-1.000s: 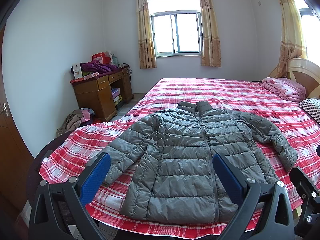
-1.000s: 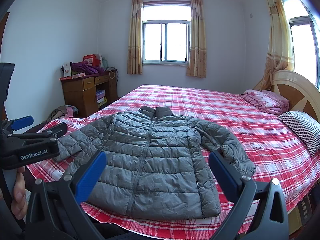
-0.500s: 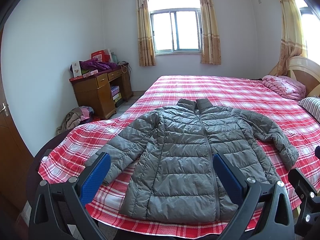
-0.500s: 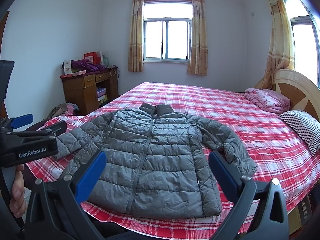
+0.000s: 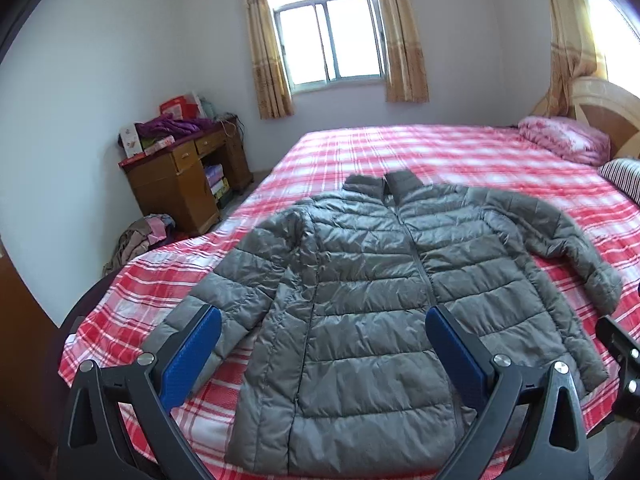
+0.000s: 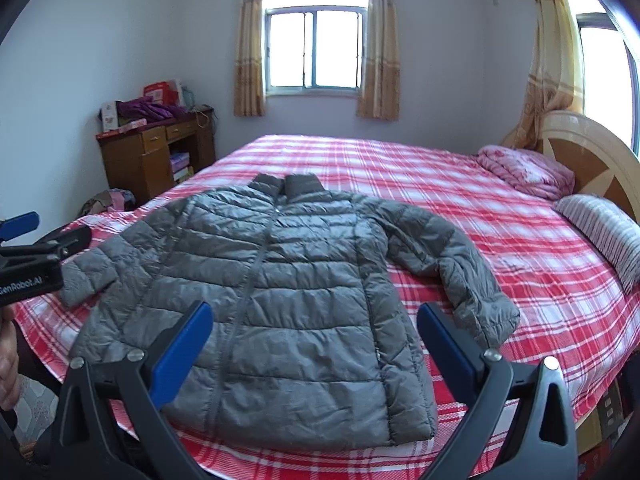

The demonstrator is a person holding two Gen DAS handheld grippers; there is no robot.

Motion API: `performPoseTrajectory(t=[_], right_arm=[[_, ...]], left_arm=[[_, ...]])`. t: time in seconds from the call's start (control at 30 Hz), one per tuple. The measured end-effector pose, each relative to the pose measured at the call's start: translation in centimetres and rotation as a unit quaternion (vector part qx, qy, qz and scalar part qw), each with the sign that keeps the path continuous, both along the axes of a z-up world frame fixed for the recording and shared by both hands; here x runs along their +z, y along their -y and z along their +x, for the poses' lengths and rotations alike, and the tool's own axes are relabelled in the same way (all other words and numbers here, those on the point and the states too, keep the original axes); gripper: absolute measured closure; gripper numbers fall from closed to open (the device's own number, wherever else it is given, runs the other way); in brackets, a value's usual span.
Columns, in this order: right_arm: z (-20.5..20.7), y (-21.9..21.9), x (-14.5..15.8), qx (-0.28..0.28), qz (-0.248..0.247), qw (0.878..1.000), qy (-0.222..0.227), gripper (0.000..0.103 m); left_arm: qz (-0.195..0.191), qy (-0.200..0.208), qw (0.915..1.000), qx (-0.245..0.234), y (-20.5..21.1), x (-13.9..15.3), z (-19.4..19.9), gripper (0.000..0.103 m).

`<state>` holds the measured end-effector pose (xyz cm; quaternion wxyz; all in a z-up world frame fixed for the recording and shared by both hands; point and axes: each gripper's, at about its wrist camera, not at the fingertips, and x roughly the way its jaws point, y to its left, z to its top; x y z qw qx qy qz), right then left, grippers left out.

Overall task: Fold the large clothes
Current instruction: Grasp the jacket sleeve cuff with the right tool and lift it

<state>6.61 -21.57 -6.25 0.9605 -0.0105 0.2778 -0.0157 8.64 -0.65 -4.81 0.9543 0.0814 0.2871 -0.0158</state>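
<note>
Fingers (image 6: 182, 354) spread wide; only right view shows striped pillow (image 6: 604, 232).

Left gripper (image 5: 323, 344): jaws spread wide, blue pads (image 5: 191, 356) facing each other, nothing between them; fingers reach up from 7 and 5 o'clock of left wrist view. Right gripper (image 6: 315, 340): jaws equally wide, blue pads (image 6: 182, 354) bare, same upward reach in own view. Left gripper also visible at 9 o'clock of right wrist view, with bare hand (image 6: 9, 364) beneath it at 8 o'clock. Both grippers level, side by side.
</note>
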Motion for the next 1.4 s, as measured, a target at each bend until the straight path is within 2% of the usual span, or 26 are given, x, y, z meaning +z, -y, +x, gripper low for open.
performPoseTrajectory(t=[0.17,0.33,0.43,0.63,0.77,0.87,0.93,0.97,1.03,1.1,1.2,1.4], right_arm=[[2.7,3.6,-2.5,-0.035,0.018,0.999,-0.029,0.0],[5.6,9.3,-5.4,-0.102,0.045,0.992,-0.058,0.0],[6.8,13.6,-6.8,-0.146,0.075,0.984,-0.069,0.0],[7.8,21.9,-8.8,-0.243,0.131,0.958,-0.071,0.0],[7.9,26.1,-9.9,-0.278,0.175,0.942,-0.068,0.007],[8.2,27.6,-10.7,-0.283,0.193,0.937,-0.076,0.015],[8.5,27.8,-11.4,-0.27,0.209,0.936,-0.086,0.027],[8.8,27.6,-11.9,-0.255,0.219,0.937,-0.094,0.04],[8.8,26.9,-12.3,-0.236,0.216,0.943,-0.095,0.044],[9.0,26.5,-12.4,-0.211,0.218,0.949,-0.091,0.07],[9.3,27.2,-12.3,-0.204,0.224,0.948,-0.095,0.08],[10.0,30.4,-9.7,-0.244,0.181,0.95,-0.072,0.085]], left_arm=[[0.024,-0.008,0.9997,0.0,1.0,-2.1,4.2,0.001],[0.032,-0.023,0.9992,0.009,1.8,-4.6,8.4,0.001],[0.032,-0.033,0.9987,0.021,1.8,-5.8,10.7,0.001],[0.054,-0.049,0.9958,0.056,1.7,-7.8,16.2,0.001],[0.062,-0.056,0.9935,0.077,1.1,-8.7,19.1,0.001],[0.076,-0.063,0.9905,0.096,0.7,-9.8,21.0,0.001],[0.082,-0.074,0.9884,0.105,0.5,-10.5,21.8,0.001],[0.082,-0.077,0.9879,0.107,0.3,-10.7,22.1,0.001],[0.083,-0.082,0.987,0.111,0.0,-11.2,22.5,0.001],[0.087,-0.084,0.9863,0.112,-0.1,-11.4,22.9,0.001],[0.092,-0.085,0.9849,0.12,-0.9,-11.4,23.5,0.001],[0.093,-0.081,0.9806,0.153,-4.2,-10.5,24.8,0.001]])
